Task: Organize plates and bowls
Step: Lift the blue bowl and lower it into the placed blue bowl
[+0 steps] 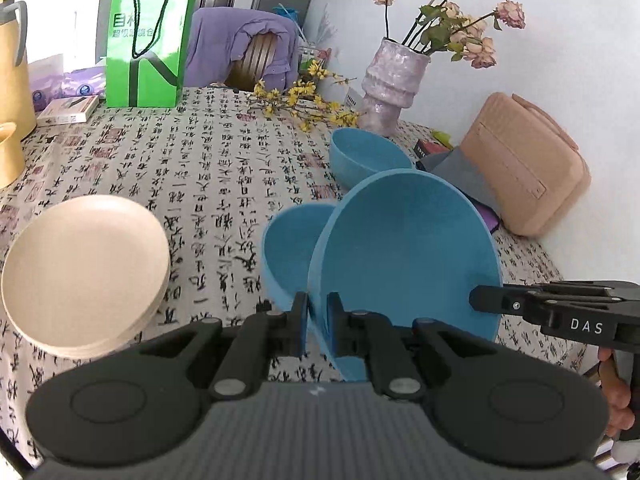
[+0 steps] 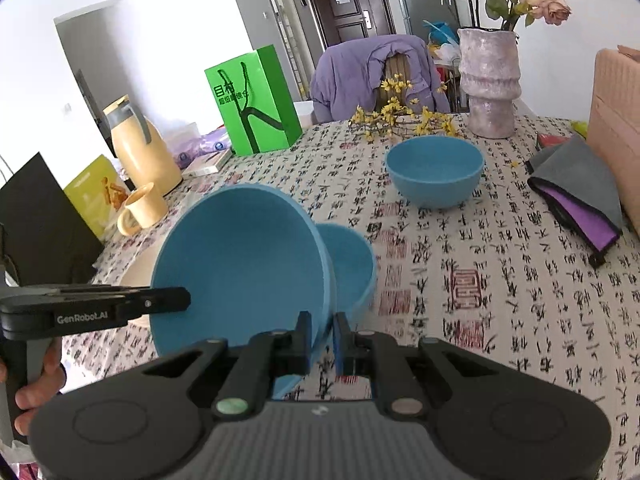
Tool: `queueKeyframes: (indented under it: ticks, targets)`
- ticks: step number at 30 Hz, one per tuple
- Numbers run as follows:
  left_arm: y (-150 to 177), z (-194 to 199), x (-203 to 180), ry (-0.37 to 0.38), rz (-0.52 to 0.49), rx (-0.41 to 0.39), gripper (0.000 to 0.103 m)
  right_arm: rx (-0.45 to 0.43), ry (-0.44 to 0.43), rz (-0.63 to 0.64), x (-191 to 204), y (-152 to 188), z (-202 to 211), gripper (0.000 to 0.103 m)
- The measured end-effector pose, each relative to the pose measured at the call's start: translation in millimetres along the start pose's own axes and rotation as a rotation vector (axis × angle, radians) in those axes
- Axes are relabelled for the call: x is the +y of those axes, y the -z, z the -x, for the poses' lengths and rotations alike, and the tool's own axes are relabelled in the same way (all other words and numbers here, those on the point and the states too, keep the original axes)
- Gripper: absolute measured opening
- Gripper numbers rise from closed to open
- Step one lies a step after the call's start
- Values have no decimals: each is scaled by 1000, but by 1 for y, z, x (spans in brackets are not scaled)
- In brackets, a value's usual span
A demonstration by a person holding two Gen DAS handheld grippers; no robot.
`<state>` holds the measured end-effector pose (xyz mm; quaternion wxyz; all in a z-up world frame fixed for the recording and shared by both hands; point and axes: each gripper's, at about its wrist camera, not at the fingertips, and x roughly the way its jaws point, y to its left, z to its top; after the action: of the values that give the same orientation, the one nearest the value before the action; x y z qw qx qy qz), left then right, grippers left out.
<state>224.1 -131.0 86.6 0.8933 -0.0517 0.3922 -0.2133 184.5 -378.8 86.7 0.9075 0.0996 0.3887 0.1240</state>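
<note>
Left wrist view is showing the left tool (image 1: 317, 322) clamping its pads on the near rim of a large blue bowl (image 1: 404, 256), which is tilting up and facing the camera. At about three o'clock the right tool (image 1: 480, 299) is gripping the opposite rim of that same bowl, so both tools are carrying it between them above the desk (image 1: 224, 168). Just behind the held bowl, at about ten o'clock from it, a second blue bowl (image 1: 290, 252) is sitting, partly hidden. A third blue bowl (image 1: 366, 154) is standing farther back at twelve o'clock, near a pale vase (image 1: 386, 88) of dried flowers. At nine o'clock a stack of cream plates (image 1: 86, 276) is lying well apart from the bowls. A green bag (image 1: 146, 46) is standing at eleven o'clock, and a tan case (image 1: 528, 168) is leaning at two o'clock with a grey cloth (image 1: 460, 172) beside it.

Right wrist view is showing the right tool (image 2: 322, 338) with its fingers pressing together on the bowl's rim, the bowl (image 2: 244, 264) filling the ten o'clock area. The left tool (image 2: 176, 300) is coming in from nine o'clock onto the far rim. A yellow jug (image 2: 140, 148) and a cup (image 2: 144, 206) are standing beyond, at ten o'clock.
</note>
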Motion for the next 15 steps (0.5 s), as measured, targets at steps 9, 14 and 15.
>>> queueKeyframes:
  ticks: [9,14,15]
  targets:
    - [-13,-17,10,16,26,10,10,-3,-4,-18,-6,-14,-12,11]
    - [-30,-33,18,27,53,24,10,0,-4,-35,-14,-29,-27,11]
    - [-33,-37,19,26,56,27,10,2,-6,-40,-16,-33,-31,11]
